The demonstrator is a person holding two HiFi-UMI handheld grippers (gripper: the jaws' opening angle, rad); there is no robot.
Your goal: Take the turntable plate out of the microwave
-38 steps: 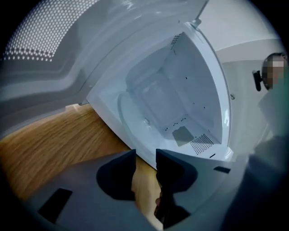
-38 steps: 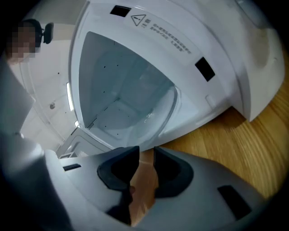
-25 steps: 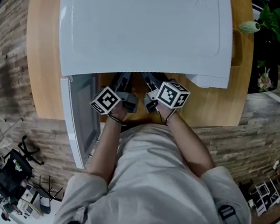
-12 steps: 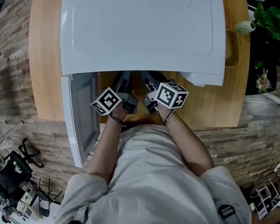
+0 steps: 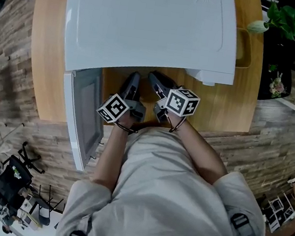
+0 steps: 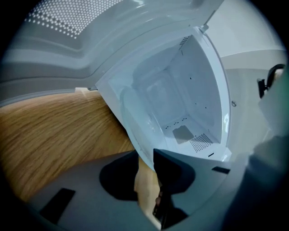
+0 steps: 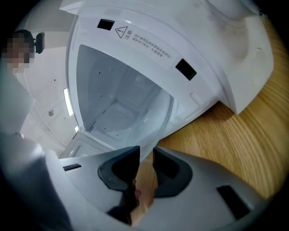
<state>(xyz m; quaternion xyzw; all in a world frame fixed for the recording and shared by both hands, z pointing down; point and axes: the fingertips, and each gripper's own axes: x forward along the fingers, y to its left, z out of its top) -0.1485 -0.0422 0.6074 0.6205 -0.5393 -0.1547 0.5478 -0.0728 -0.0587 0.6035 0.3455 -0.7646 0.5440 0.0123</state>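
The turntable plate (image 6: 153,108) is a clear glass disc held up on edge in front of the white microwave (image 5: 149,28); the empty cavity shows through it. In the left gripper view my left gripper (image 6: 146,155) is shut on the plate's lower rim. The plate (image 7: 126,113) also fills the middle of the right gripper view, where my right gripper (image 7: 145,153) is shut on its rim. In the head view the left gripper (image 5: 133,80) and right gripper (image 5: 154,78) sit side by side just outside the microwave's front; the glass is hard to make out there.
The microwave door (image 5: 82,116) hangs open at the left, beside my left arm. The wooden table (image 5: 231,104) shows bare at the right of the microwave. A potted plant (image 5: 286,22) stands past the table's far right corner.
Both grippers have drawn back out from under the microwave's front edge toward the person, so more of their jaws shows over the wood.
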